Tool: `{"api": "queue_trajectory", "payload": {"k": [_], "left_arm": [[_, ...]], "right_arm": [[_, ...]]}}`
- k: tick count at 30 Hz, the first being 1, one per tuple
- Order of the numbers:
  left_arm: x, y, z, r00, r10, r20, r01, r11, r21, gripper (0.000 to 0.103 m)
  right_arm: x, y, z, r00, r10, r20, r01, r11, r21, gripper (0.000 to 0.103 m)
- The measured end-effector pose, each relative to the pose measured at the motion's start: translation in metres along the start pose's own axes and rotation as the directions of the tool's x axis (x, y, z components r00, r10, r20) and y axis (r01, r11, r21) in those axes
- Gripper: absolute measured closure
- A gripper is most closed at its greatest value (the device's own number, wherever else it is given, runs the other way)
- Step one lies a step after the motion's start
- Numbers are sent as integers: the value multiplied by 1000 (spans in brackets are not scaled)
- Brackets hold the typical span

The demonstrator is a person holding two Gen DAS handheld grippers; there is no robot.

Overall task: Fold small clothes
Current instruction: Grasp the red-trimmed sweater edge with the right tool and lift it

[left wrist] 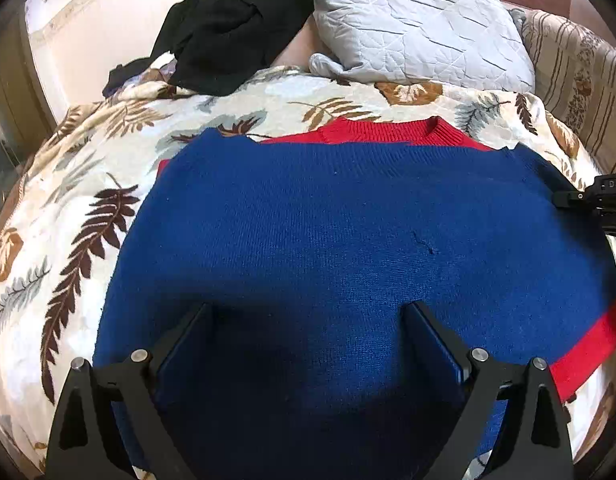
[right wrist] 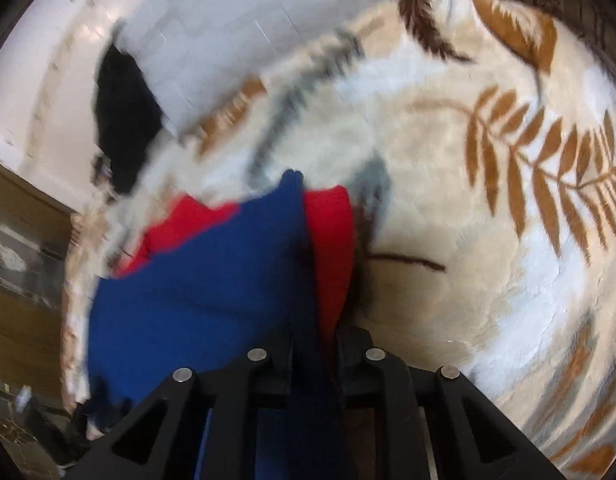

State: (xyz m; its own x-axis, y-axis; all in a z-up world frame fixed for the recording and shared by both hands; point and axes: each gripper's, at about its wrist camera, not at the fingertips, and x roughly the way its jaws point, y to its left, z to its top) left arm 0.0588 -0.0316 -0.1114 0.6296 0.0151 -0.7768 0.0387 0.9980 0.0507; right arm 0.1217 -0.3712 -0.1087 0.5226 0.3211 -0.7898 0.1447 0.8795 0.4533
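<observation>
Right tool (right wrist: 313, 344) pinches the blue-and-red sweater (right wrist: 212, 280) over leaf-print blanket (right wrist: 447, 200).

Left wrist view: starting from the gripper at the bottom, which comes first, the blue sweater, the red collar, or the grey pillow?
1. Blue sweater, directly under the left gripper.
2. Red collar, beyond the blue part.
3. Grey pillow, far back, upper right.

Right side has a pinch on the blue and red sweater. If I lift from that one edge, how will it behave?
Probably floppy: the sweater is soft knit, and the fold between the right gripper jaws already bunches. Lifted from one edge, the rest would likely sag and drag across the plush leaf-print blanket. The folded-over layers may slide open, since the left gripper stands open above it.
</observation>
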Motion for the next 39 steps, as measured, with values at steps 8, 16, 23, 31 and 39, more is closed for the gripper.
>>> {"api": "queue_trajectory", "payload": {"k": [8,16,23,31,39], "left_arm": [[-3,0,2,999,8,-35,-8,1000,-21,6],[-22,7,3,1000,-9,-28,7,996,-84,6],[-45,8,5,994,-71,88,80,991,-107,6],[-4,-12,-5,1000,-8,-14,8,1000,9,2],[-1,-6,-6,1000,-3,24,3,1000,-9,0]], "right_arm": [[-80,0,-47,987,77,138,-90,992,91,40],[-49,9,-157,961,277,27,-274,928,251,33],[-64,1,-153,950,265,168,-309,883,353,33],[-54,2,-128,973,163,164,-210,918,337,47],[-86,-11,-170,961,217,171,-269,874,404,18]]}}
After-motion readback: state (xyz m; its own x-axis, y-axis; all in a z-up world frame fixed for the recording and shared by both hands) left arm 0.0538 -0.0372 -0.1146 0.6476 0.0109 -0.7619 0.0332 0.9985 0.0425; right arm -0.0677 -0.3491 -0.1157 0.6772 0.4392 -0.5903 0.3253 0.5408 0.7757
